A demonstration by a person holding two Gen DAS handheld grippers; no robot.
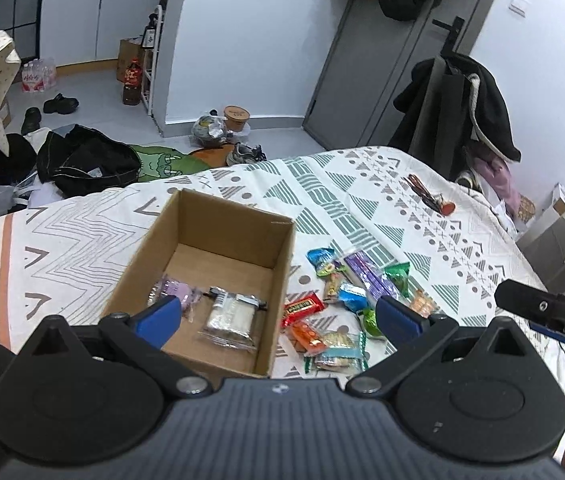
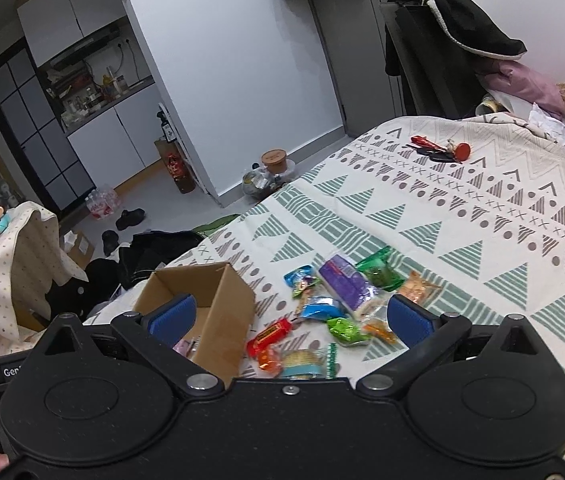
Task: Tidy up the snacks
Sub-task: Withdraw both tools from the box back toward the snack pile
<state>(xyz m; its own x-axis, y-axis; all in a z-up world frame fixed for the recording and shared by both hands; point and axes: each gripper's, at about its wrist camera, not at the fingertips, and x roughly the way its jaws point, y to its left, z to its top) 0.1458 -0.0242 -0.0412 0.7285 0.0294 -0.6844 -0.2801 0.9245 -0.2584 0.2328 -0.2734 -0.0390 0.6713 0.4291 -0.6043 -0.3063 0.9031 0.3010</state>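
An open cardboard box [image 1: 202, 236] [image 2: 222, 300] sits on a patterned bedspread [image 1: 362, 184] [image 2: 482, 208]. Inside lie a pale purple packet [image 1: 174, 292] and a clear-wrapped white snack [image 1: 230, 316]. Right of the box is a pile of loose snacks: a red bar [image 1: 301, 308] [image 2: 269, 334], an orange packet [image 1: 307, 336], a long purple packet [image 1: 366, 276] [image 2: 344, 280], blue [image 2: 320, 308] and green [image 2: 380, 270] packets. My left gripper [image 1: 278, 316] hovers open over the box's near right corner, holding nothing. My right gripper [image 2: 290, 318] hovers open above the pile, nothing between its fingers; it also shows at the right edge [image 1: 538, 308] in the left wrist view.
A bunch of keys with red tags [image 1: 430, 196] [image 2: 442, 150] lies farther up the bed. Beyond the bed edge the floor holds a black bag [image 1: 86, 160], shoes and bottles. A chair draped with dark clothes [image 1: 458, 104] [image 2: 450, 32] stands by the grey door.
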